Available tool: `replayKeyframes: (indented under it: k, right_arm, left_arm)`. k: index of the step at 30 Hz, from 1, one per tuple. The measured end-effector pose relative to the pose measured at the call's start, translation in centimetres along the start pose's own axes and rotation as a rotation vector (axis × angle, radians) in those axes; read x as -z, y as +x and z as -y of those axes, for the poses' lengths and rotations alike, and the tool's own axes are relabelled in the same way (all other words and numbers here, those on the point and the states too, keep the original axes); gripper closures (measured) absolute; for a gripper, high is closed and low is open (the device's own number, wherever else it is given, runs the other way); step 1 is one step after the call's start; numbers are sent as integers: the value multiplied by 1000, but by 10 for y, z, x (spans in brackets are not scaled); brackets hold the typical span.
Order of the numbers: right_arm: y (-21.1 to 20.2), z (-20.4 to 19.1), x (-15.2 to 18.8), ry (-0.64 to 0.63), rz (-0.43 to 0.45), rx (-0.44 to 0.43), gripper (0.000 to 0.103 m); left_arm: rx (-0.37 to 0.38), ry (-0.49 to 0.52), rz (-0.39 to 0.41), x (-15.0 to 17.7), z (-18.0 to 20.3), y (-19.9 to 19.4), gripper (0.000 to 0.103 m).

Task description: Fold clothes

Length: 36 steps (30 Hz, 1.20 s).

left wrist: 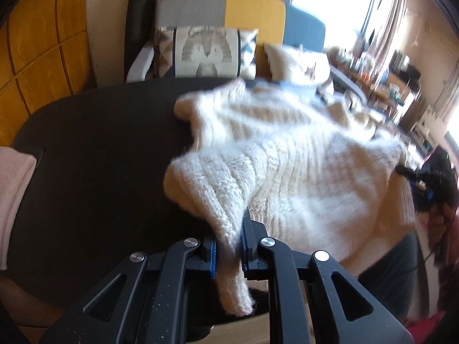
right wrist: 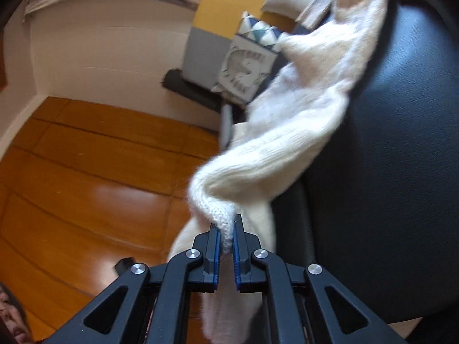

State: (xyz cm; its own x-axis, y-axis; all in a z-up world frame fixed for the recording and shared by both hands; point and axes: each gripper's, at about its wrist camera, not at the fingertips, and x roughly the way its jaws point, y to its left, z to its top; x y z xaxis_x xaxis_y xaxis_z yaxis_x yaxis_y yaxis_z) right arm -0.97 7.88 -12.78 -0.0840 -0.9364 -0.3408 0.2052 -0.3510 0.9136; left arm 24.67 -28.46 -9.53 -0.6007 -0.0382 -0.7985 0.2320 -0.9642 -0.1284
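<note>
The black desk (left wrist: 86, 157) carries most of the cream knitted sweater (left wrist: 287, 157), which spreads out ahead of the left tongs (left wrist: 228, 246) pinching its edge, while the right tongs (right wrist: 226, 243) pinch another bunched, twisted edge.

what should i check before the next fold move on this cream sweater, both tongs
1. Left tongs clamped on the sweater: ok, knit pinched between the blue pads.
2. Right tongs clamped on the sweater: ok, a twisted edge is pinched.
3. Fabric flat between the two grips: not ok, it is bunched and twisted.
4. Bare room on the black table to lay the fold: ok.
5. Which parts of the sweater are held: cannot tell.
6. Pink cloth at the table edge is apart from the sweater: ok.
</note>
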Motion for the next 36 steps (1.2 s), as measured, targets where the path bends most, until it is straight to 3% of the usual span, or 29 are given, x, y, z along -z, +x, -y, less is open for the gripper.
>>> replayKeyframes:
  k: [6, 8, 9, 11, 13, 18, 19, 21, 22, 23, 27, 33, 36]
  right_arm:
    - [-3, 43, 6, 59, 25, 330, 94]
    - [-4, 40, 8, 35, 33, 365, 93]
    - [-5, 33, 9, -4, 48, 396, 91]
    - [-7, 2, 13, -160, 104, 516, 78]
    - [-9, -28, 18, -318, 161, 619, 78]
    - [9, -107, 44, -713, 282, 639, 78]
    - [22, -113, 47, -761, 239, 589, 78]
    - [53, -116, 51, -809, 71, 479, 78]
    - [75, -113, 55, -824, -4, 469, 78]
    - [97, -108, 57, -844, -70, 480, 78]
    - [178, -74, 58, -960, -244, 658, 78]
    - [204, -65, 19, -877, -174, 624, 78]
    - [202, -62, 18, -864, -166, 605, 78]
  left_arm:
    - [-7, 45, -135, 33, 9, 32, 90]
    - [-6, 54, -143, 37, 13, 37, 90]
    - [-7, 56, -144, 38, 14, 39, 90]
    - [1, 48, -147, 39, 16, 43, 90]
    - [6, 40, -149, 39, 17, 44, 90]
    - [24, 19, -147, 37, 15, 48, 89]
    - [30, 16, -146, 36, 15, 49, 89]
    - [41, 9, -145, 35, 15, 51, 89]
    - [46, 6, -143, 34, 15, 52, 89]
    - [50, 7, -138, 32, 14, 51, 89]
    - [13, -8, -110, 15, 2, 50, 85]
    - [-63, -83, -101, -6, -26, 69, 84]
    - [-34, -110, -74, 0, -27, 59, 84]
